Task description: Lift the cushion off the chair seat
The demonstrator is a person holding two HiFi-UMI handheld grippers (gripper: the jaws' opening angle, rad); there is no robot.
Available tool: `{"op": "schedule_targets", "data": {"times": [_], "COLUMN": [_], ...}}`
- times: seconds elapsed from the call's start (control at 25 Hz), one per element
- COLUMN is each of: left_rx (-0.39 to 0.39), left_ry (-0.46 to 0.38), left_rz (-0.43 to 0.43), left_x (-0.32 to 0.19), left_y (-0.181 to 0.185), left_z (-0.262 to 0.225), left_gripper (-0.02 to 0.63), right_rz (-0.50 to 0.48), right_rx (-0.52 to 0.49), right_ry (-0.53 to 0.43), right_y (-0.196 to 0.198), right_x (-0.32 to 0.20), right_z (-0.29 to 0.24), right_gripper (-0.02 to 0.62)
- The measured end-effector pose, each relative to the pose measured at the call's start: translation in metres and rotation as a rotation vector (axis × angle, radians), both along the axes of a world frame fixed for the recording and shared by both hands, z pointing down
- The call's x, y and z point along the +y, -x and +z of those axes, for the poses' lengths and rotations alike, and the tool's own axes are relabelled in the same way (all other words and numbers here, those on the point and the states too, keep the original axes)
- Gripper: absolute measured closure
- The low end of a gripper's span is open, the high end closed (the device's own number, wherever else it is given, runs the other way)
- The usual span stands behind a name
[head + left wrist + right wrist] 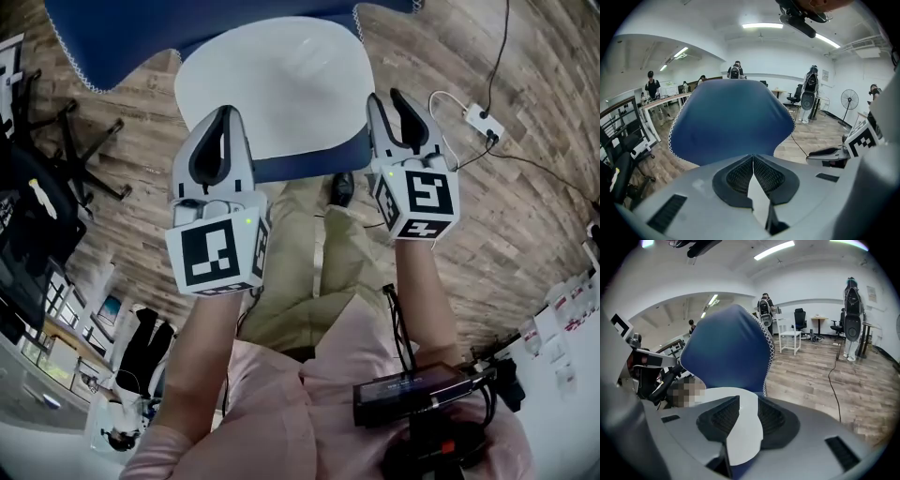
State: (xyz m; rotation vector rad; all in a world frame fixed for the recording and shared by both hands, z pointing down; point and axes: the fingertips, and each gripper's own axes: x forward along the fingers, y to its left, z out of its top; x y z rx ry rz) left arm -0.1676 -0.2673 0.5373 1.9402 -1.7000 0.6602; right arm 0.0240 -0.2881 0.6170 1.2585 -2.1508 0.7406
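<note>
A white oval cushion point(281, 75) lies on the seat of a blue chair point(187, 28), whose front rim point(300, 164) shows under it. My left gripper point(223, 117) is over the cushion's front left part. In the left gripper view its pads point(740, 176) meet at the tips, shut, and a thin wedge of white cushion point(757, 197) shows between them. My right gripper point(394, 108) is at the cushion's front right edge. There the jaws of the right gripper point(747, 401) stand apart, open, with the cushion point(740, 427) filling the gap. The blue backrest point(726, 352) rises beyond.
A black office-chair base point(66, 141) stands at the left. A white power box point(483, 122) with cables lies on the wood floor at the right. My shoe point(342, 187) is under the seat's front. Desks, people and a white chair point(790, 338) stand farther off.
</note>
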Motion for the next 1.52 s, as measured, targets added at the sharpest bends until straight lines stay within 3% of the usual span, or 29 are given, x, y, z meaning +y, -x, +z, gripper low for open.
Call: {"op": "schedule_targets", "data": {"times": [0.48, 0.84, 1.24, 1.52], "left_rx": [0.003, 0.004, -0.012, -0.013], "left_ry": [0.092, 0.138, 0.138, 0.112], "left_rz": [0.031, 0.03, 0.039, 0.036], "left_x": [0.014, 0.026, 0.027, 0.027], "left_y": [-0.011, -0.014, -0.013, -0.013], "left_z": [0.062, 0.093, 0.098, 0.083], "left_gripper": [0.592, 0.592, 0.592, 0.592], "right_rz": [0.036, 0.061, 0.106, 0.074], "right_rx": [0.003, -0.049, -0.119, -0.128], "right_ry": [0.11, 0.183, 0.249, 0.252], "right_y": [-0.011, -0.014, -0.016, -0.008], "right_x": [0.024, 0.038, 0.047, 0.048], "right_z": [0.089, 0.132, 0.156, 0.145], "right_gripper": [0.463, 0.439, 0.45, 0.505]}}
